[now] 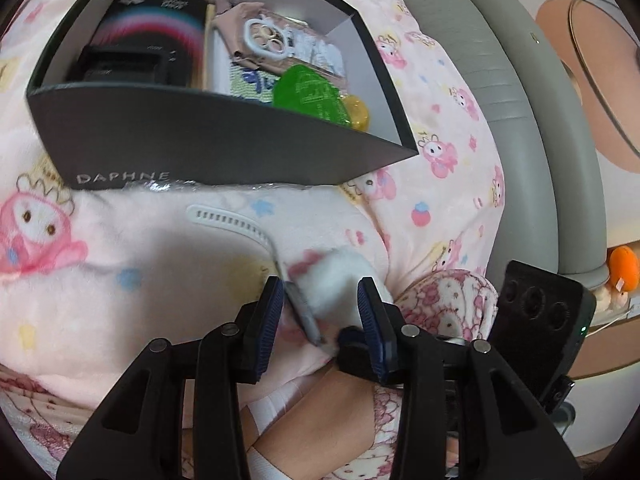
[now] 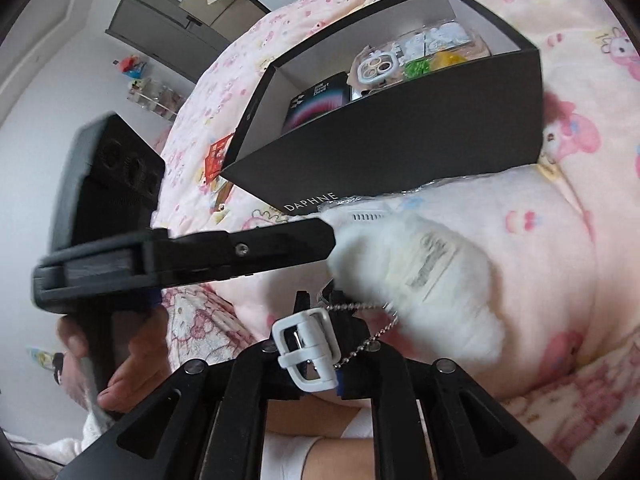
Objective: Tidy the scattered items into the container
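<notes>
A dark DAPHNE box [image 1: 224, 148] [image 2: 400, 148] sits on the pink blanket, holding a black packet [image 1: 152, 28], a phone case [image 1: 264, 36] and a green item [image 1: 308, 92]. A white fluffy plush keychain [image 1: 344, 280] [image 2: 416, 276] sits between the blue pads of my left gripper [image 1: 320, 300], which closes around it. My right gripper [image 2: 316, 356] is shut on a white watch strap buckle [image 2: 306, 350]. The strap's perforated end [image 1: 228, 220] lies on the blanket before the box. The left gripper shows from the side in the right wrist view [image 2: 240, 248].
The pink cartoon blanket [image 1: 440, 160] covers the bed. A grey padded bed frame [image 1: 520, 100] runs on the right. A red card [image 2: 216, 156] lies left of the box. The person's leg [image 1: 320, 412] is below the grippers.
</notes>
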A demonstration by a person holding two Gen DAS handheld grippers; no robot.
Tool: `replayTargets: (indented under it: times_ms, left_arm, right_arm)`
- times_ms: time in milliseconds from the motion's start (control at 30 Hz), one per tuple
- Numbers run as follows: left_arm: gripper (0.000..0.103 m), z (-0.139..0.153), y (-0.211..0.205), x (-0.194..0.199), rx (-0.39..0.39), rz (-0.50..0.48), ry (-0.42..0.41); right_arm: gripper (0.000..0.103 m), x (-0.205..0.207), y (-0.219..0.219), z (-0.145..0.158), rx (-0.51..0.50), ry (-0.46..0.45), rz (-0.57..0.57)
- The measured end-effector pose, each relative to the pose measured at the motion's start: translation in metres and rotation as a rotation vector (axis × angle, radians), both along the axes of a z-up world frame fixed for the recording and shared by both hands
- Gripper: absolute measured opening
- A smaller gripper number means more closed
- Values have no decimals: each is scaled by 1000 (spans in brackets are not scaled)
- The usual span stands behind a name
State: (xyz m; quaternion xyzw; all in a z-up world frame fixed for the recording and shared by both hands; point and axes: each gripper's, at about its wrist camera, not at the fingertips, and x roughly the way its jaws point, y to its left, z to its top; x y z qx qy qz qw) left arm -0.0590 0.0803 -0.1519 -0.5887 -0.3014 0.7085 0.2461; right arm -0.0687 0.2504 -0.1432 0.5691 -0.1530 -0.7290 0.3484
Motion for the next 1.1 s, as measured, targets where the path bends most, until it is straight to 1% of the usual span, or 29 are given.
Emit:
replayTargets:
  times_ms: [33, 133, 233, 300, 333, 367, 433, 500, 567, 633, 667, 733, 767, 800, 900, 933, 967, 1033, 1100]
  left_arm:
    - [38, 0, -4, 1, 10, 10, -1]
    - [38, 5, -14, 2, -1, 33, 13]
    - [43, 22, -34, 5, 30, 76, 60]
    - [43, 32, -49, 8, 10, 97, 88]
    - [43, 34, -54, 9, 4, 104, 93]
    - [43, 34, -58, 10, 7, 111, 92]
    - [43, 29, -63, 14, 29, 113, 83]
    - [43, 23, -64, 18, 46, 105, 75]
    - [43, 17, -63, 20, 49, 100, 63]
    - [43, 15, -62, 21, 69, 89, 57]
    - [43, 15, -62, 21, 91, 88, 58]
    - [43, 16, -62, 22, 126, 91, 64]
    - [43, 17, -63, 23, 131, 91, 67]
    - [43, 18, -63, 24, 127, 90, 72]
    - [43, 16, -65, 26, 123, 91, 67]
    - [44, 14, -64, 26, 116, 90, 59]
    - [44, 11, -64, 25, 92, 90, 46]
    - [44, 4, -63, 24, 69, 87, 27]
    - [44, -3, -61, 23, 66, 79, 11]
  right_arm:
    - [10, 1, 0, 3, -9, 4, -2]
    - [13, 2, -9, 16, -7, 46, 7]
    - [13, 3, -24, 42, -81, 104, 49]
    - [13, 2, -29, 49, -126, 122, 61]
    - [13, 0, -34, 49, -112, 123, 61]
    - [13, -1, -39, 47, -62, 123, 63]
    - [13, 2, -44, 44, -3, 125, 66]
    - [14, 6, -41, 41, -24, 115, 66]
    - [14, 9, -37, 47, -75, 126, 61]
    - [14, 15, -32, 57, -104, 161, 57]
    - [14, 17, -32, 63, -108, 193, 60]
    - [14, 18, -38, 68, -84, 234, 75]
    - [15, 19, -40, 70, -80, 244, 79]
    - [16, 20, -41, 72, -93, 245, 86]
    - [17, 24, -39, 80, -174, 255, 95]
    - [17, 23, -38, 82, -199, 254, 96]
    - [17, 21, -38, 83, -216, 252, 95]
    - [17, 18, -39, 85, -224, 255, 90]
    - [19, 15, -42, 85, -228, 252, 93]
